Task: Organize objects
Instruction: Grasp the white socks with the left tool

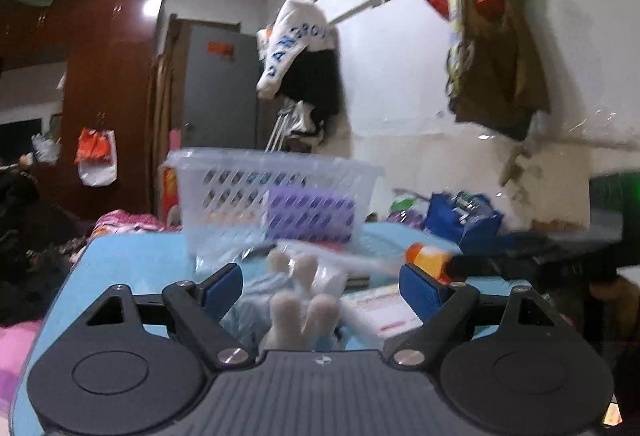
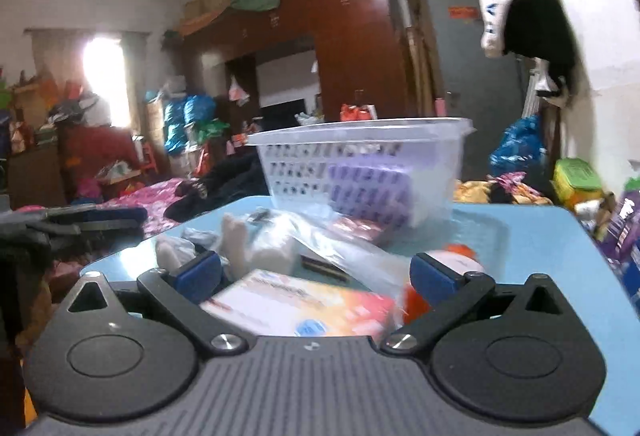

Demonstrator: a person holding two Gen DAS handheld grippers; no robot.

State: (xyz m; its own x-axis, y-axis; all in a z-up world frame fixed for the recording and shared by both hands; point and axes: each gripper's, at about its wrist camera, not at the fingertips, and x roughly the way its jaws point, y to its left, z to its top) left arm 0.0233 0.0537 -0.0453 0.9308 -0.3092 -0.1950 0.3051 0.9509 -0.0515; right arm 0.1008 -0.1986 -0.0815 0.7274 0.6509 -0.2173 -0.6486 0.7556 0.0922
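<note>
- Clear plastic basket (image 1: pixel 276 192) stood at far side of blue table (image 1: pixel 132 256), w/ purple box (image 1: pixel 312 214) inside.
- Near it on table: white plush toy (image 1: pixel 304 300) in clear bag, flat orange-white box (image 2: pixel 296 310), orange-white bottle (image 2: pixel 456 260).
- Left gripper (image 1: pixel 322 290) jaws wide open, holding nothing, plush toy btwn them.
- Right gripper (image 2: pixel 316 276) also wide open, empty, over flat box.
</note>
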